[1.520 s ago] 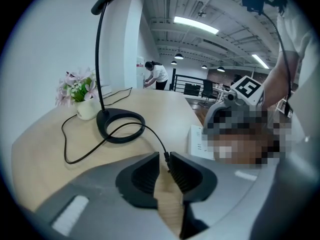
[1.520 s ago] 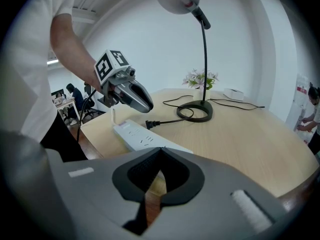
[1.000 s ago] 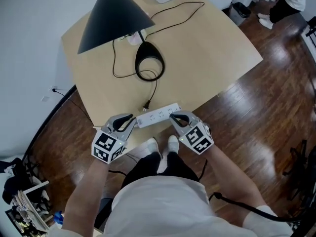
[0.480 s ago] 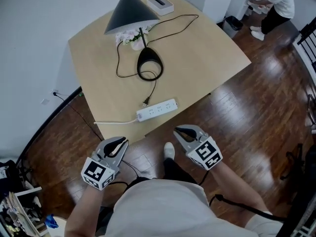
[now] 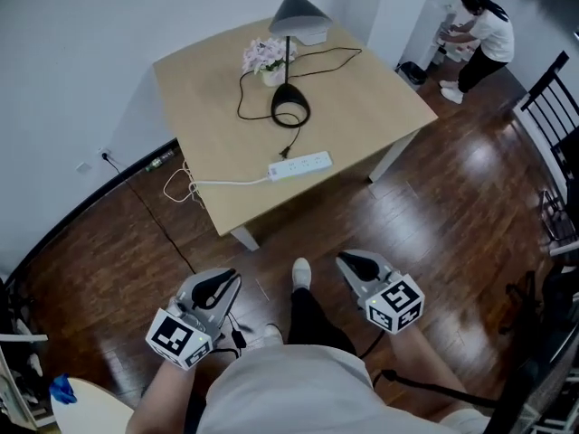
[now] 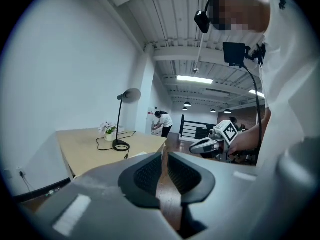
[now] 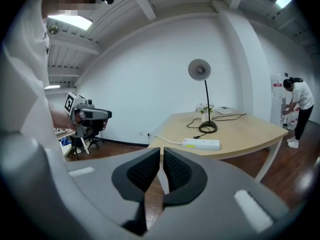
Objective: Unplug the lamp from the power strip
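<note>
table (image 5: 208,107) of pale wood stands at the far side of a dark wooden floor (image 5: 434,197), well apart from the person, who holds both grippers low and near the body. on the table a black lamp (image 5: 296,12) rises at the far edge beside a small pot of flowers (image 5: 263,57), its round base nearer the middle. a white strip (image 5: 299,165) lies along the near edge, its white cable (image 5: 226,183) trailing off the left side toward the floor. the lamp's black cord (image 5: 244,98) loops across the tabletop and ends in a plug (image 5: 286,150) that lies just beside the strip's far side, seemingly out of the sockets, though it is too small to be sure. left gripper (image 5: 231,280) and right gripper (image 5: 348,260) point toward the table, each with jaws drawn to a narrow slit and nothing between them.

by this reading the unplugging looks done and the step in hand is the stand-off. it is best done with both grippers empty and low, clear of the cable trailing on the floor, and with a check in the right gripper view that the plug sits wholly free of the strip. should the plug prove seated, one gripper ought to pin the strip while the other draws the plug straight out by its body, not by the cord.
</note>
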`<act>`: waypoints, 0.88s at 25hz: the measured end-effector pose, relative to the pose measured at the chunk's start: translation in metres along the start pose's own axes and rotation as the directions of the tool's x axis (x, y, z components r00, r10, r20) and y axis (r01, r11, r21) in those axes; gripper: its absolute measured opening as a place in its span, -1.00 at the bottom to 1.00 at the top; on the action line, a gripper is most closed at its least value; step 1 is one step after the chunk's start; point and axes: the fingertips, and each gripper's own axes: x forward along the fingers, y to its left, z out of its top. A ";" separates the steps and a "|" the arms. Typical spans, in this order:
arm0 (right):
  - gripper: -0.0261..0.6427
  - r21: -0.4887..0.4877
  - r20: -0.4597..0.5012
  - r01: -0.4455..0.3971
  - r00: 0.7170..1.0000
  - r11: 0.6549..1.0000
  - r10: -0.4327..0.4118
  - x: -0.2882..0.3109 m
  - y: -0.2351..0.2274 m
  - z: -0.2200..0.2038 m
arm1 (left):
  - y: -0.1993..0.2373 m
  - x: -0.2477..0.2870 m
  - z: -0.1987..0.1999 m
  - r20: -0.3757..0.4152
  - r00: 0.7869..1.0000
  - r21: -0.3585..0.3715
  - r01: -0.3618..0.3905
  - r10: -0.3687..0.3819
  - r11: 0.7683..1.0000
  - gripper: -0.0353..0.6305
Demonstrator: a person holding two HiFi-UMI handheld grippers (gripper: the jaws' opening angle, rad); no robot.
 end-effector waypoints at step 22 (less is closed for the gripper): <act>-0.80 -0.060 0.093 -0.009 0.996 0.998 0.014 -0.248 0.170 -0.034 | -0.233 -0.135 -0.013 0.056 0.998 0.014 0.022 -0.023 1.000 -0.82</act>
